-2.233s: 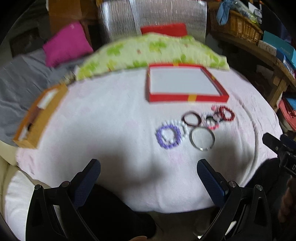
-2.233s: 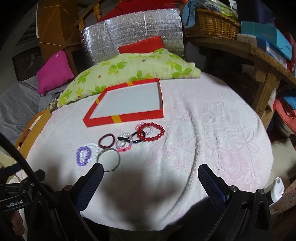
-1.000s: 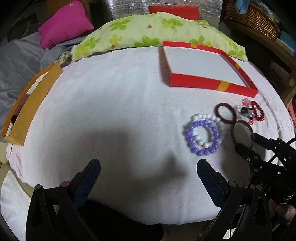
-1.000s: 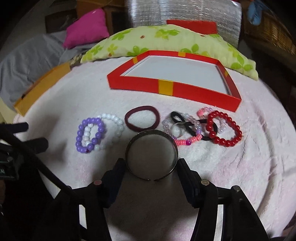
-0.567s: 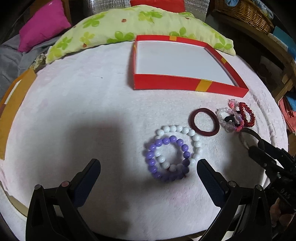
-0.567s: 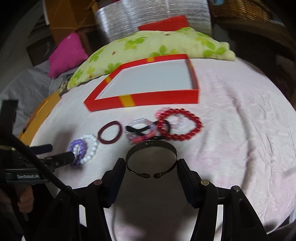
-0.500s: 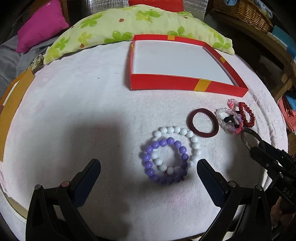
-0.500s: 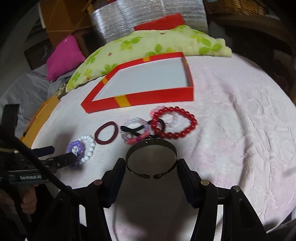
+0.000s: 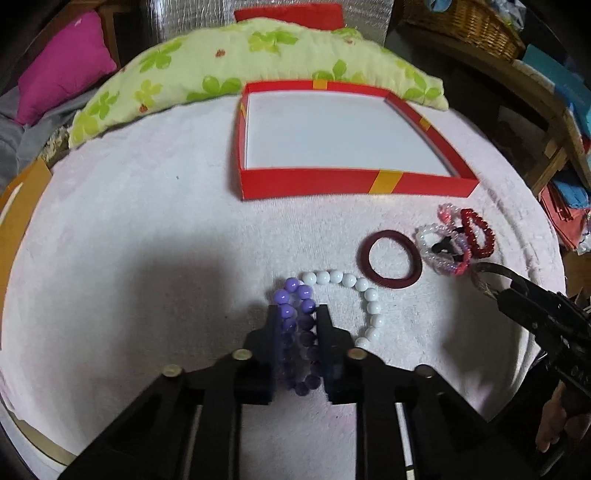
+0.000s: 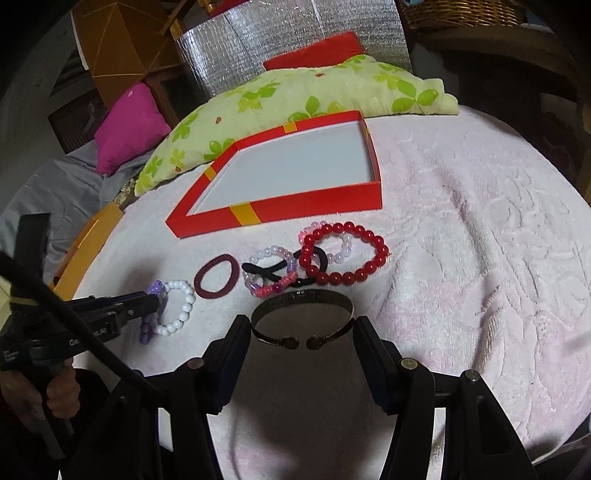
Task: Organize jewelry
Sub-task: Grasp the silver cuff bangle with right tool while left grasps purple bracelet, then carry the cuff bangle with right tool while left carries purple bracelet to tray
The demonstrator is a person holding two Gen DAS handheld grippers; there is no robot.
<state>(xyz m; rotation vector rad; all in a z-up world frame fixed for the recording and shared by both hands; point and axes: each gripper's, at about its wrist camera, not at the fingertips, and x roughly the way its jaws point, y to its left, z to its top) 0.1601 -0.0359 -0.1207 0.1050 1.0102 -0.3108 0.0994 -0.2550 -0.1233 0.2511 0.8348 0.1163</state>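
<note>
While squeezed, purple bracelet fills left claw.

Both claws are matte black plastic with round silver screws. The left claw carries white lettering and a thick black cable.

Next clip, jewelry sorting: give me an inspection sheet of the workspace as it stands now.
Surface: pale pink towel over a round table.
Job's things: red box holds nothing; white bead bracelet, maroon hair tie, black hair tie, pink-and-clear bead bracelets and red bead bracelet lie on the towel.
Clutter: nothing seen on the towel.
Grippers: left gripper has just closed, pinching the purple bead bracelet; right gripper holds the metal bangle.
Cables: black cable beside the left gripper.
Surroundings: green floral pillow, magenta cushion, wicker basket.
</note>
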